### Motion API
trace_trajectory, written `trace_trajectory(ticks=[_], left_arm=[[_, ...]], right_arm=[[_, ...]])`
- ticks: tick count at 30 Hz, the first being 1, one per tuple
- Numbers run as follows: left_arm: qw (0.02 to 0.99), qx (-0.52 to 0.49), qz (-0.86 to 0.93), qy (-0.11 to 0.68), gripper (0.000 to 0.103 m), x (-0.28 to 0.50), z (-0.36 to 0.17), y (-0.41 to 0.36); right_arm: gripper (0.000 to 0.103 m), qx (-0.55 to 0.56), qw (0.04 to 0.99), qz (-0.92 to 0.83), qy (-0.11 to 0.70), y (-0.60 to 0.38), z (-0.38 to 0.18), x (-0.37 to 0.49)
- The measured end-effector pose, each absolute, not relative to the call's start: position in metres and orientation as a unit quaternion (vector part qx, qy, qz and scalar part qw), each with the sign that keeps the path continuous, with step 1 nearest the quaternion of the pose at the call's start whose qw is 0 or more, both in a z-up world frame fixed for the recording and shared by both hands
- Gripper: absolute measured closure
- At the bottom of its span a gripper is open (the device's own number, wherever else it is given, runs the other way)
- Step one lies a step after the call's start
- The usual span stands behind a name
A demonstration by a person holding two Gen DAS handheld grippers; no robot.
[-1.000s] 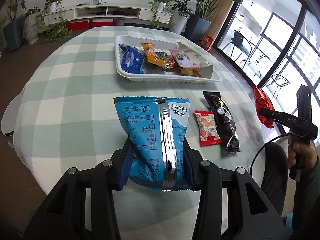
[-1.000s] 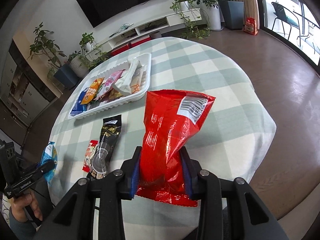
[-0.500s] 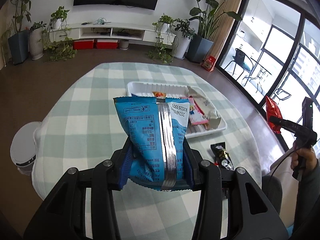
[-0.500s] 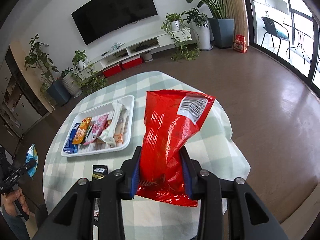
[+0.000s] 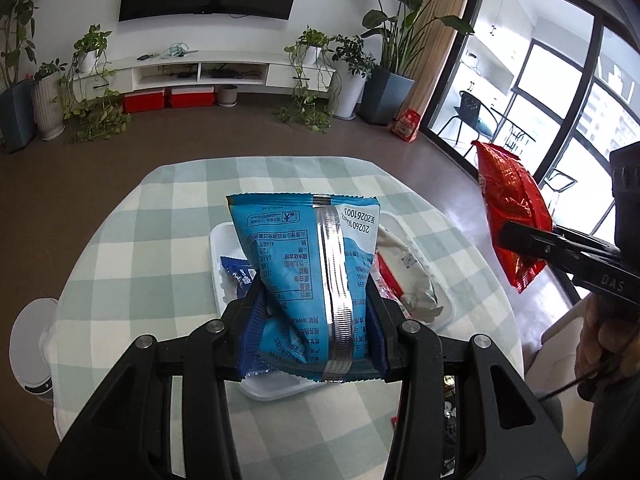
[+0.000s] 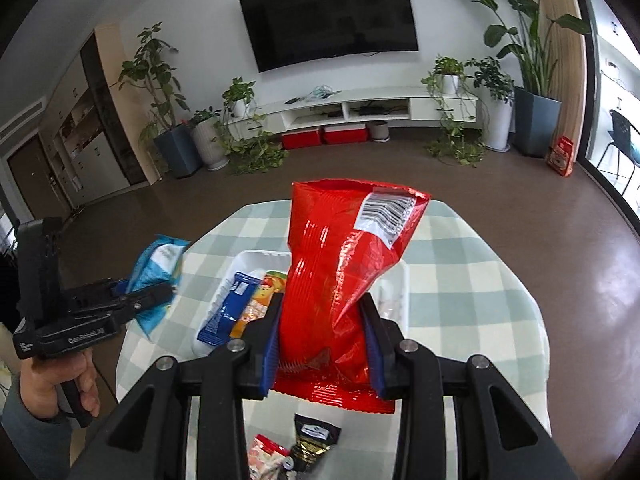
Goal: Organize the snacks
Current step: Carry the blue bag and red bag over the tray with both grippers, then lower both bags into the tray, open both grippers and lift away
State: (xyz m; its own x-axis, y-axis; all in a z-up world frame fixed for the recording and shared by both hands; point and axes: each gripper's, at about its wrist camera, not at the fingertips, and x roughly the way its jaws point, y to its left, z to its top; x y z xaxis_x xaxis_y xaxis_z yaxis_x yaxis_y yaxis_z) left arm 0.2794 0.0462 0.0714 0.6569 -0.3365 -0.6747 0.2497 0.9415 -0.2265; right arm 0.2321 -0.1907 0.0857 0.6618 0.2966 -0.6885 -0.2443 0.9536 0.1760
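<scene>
The right tool [image 6: 322, 330] clamps a red snack bag [image 6: 344, 264] by its lower part, held upright above the checked worktop [image 6: 472, 292]. Behind the bag a white tray [image 6: 240, 266] holds a blue packet [image 6: 230, 308] and an orange one [image 6: 256, 306]. At left, a hand [image 6: 48, 384] holds the left tool [image 6: 160, 294], closed on a light-blue bag [image 6: 158, 276], while a black packet [image 6: 314, 440] lies below.

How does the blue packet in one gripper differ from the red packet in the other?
The blue snack bag has a silver seam and small printed text facing the camera; the red snack bag is glossy, with a white barcode label. The blue bag sits in the left gripper, the red bag in the right gripper. Both are clamped upright above the white tray.
</scene>
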Motion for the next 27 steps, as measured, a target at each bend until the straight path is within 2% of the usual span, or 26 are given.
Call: trace_trajectory(ticks=[12, 27], left_arm=[[0.888, -0.054, -0.163, 0.426, 0.062, 0.330, -0.003, 0.033], [0.884, -0.040, -0.152, 0.441, 0.062, 0.363, -0.043, 0.038]], right_arm=[[0.065, 0.013, 0.872, 0.178, 0.455, -0.130, 0.019, 0.303], [0.065, -0.014, 0.849, 0.175, 0.499, -0.109, -0.032, 0.323]])
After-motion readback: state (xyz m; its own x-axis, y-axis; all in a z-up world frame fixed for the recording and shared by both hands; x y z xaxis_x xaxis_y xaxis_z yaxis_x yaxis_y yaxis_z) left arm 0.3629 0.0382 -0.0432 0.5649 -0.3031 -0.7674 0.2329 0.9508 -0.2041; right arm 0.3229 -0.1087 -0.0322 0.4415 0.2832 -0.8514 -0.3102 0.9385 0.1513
